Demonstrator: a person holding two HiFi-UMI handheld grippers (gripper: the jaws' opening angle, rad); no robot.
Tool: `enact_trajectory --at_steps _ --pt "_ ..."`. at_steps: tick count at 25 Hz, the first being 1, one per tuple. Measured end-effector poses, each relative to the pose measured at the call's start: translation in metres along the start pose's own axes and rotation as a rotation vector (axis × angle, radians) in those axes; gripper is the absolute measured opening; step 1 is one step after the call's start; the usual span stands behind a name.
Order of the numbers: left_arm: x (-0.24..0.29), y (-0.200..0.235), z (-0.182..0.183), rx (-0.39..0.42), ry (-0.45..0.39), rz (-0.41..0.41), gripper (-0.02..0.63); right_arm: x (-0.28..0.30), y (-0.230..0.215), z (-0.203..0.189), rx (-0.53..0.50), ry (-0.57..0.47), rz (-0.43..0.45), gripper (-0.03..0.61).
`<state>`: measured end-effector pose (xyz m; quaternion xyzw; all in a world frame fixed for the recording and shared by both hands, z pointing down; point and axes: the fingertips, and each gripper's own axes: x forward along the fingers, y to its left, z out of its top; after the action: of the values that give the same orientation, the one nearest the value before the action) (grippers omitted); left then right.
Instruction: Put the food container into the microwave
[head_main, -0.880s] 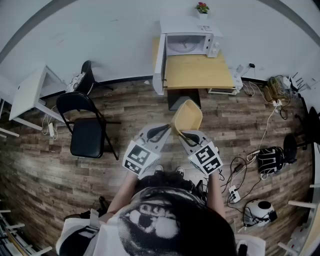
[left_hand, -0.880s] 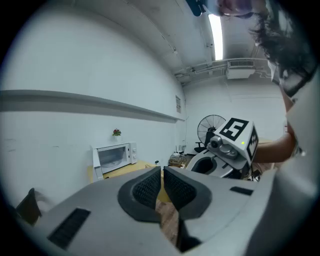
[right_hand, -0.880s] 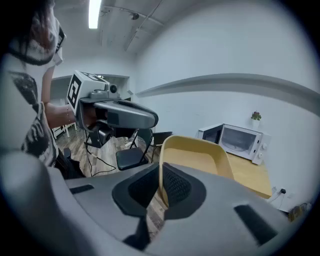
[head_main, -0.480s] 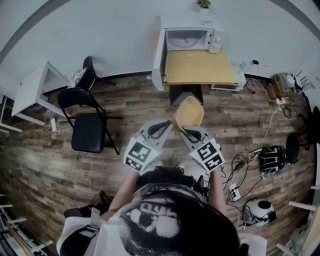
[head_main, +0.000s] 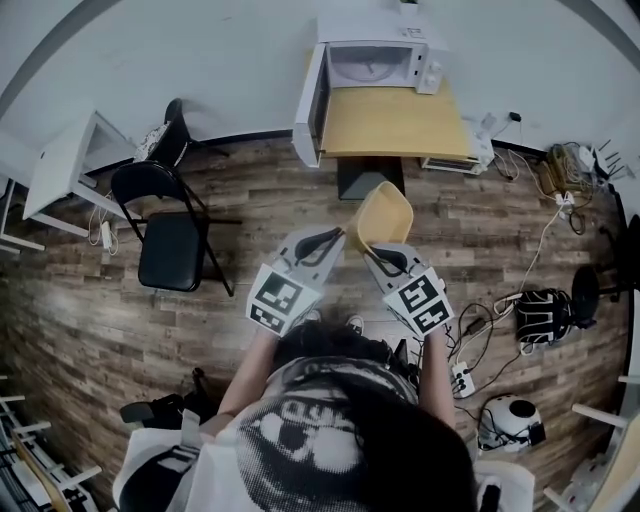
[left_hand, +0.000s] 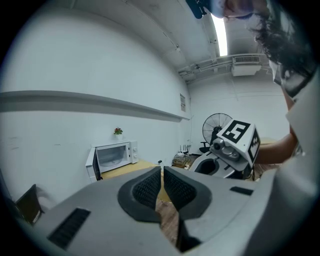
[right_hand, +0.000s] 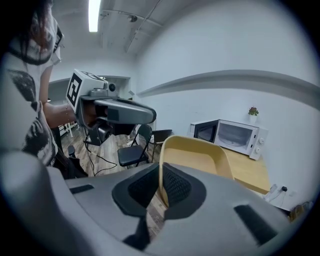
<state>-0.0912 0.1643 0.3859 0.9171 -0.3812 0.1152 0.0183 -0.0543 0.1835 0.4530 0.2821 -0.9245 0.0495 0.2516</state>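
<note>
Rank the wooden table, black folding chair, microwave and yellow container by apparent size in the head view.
1. wooden table and black folding chair: they look about alike, so they are not ranked apart.
2. microwave.
3. yellow container: the smallest, although it is nearest the camera.

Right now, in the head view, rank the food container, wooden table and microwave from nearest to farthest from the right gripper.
1. The food container, clamped by its rim in the right gripper.
2. The wooden table, ahead across the floor.
3. The microwave, on the table's far end, door open.
</note>
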Motion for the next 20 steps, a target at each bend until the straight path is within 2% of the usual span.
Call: enact_trajectory --at_steps 10,20 --pt "0.028 -0.029 -0.005 -0.002 0.021 -0.021 0.015 -0.021 -0.021 -0.029 0.034 0.007 -0.013 0.025" --pt "0.059 -0.020 -0.001 0.011 0.035 -0.050 0.015 -0.016 -0.048 -0.034 0.067 -0.001 -0.030 0.025"
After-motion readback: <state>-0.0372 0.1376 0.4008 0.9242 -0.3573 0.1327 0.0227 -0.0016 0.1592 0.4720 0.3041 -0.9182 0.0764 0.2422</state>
